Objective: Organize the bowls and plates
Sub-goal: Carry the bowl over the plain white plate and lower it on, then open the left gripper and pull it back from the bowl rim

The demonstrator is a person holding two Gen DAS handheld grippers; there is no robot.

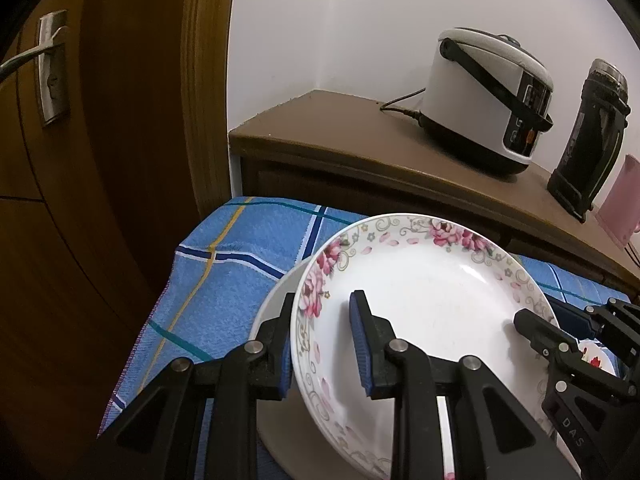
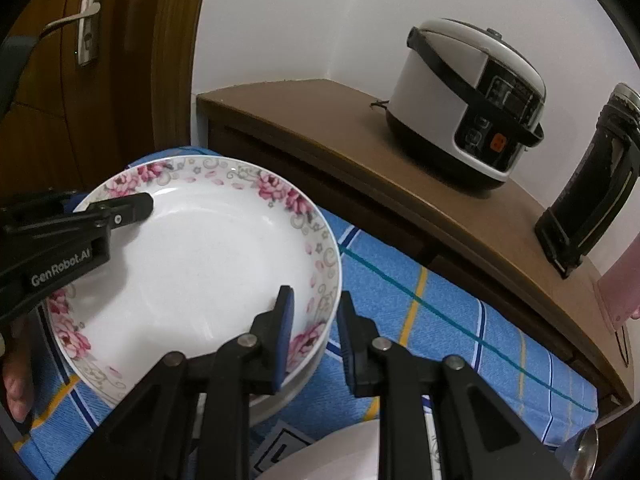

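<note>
Filling the left third of both views is a brown wooden door [image 1: 100, 160] with a metal handle [image 2: 80, 24] at upper left. A brown cabinet [image 1: 360, 152] crosses the middle toward the right edge, bearing a white rice cooker [image 2: 460, 92] and, just right of it, a black flask [image 2: 588, 184]. Below lies a blue checked cloth [image 1: 224, 272]. On it, lower centre, the flowered plate [image 1: 432, 308] rests on a plain white dish [image 1: 276, 308]. The left gripper [image 1: 324, 344] straddles the plate's left rim, jaws partly apart, one finger inside and one outside; whether the pads press it I cannot tell. The right gripper [image 2: 314, 336] straddles the opposite rim likewise, and its grip is equally unclear.
</note>
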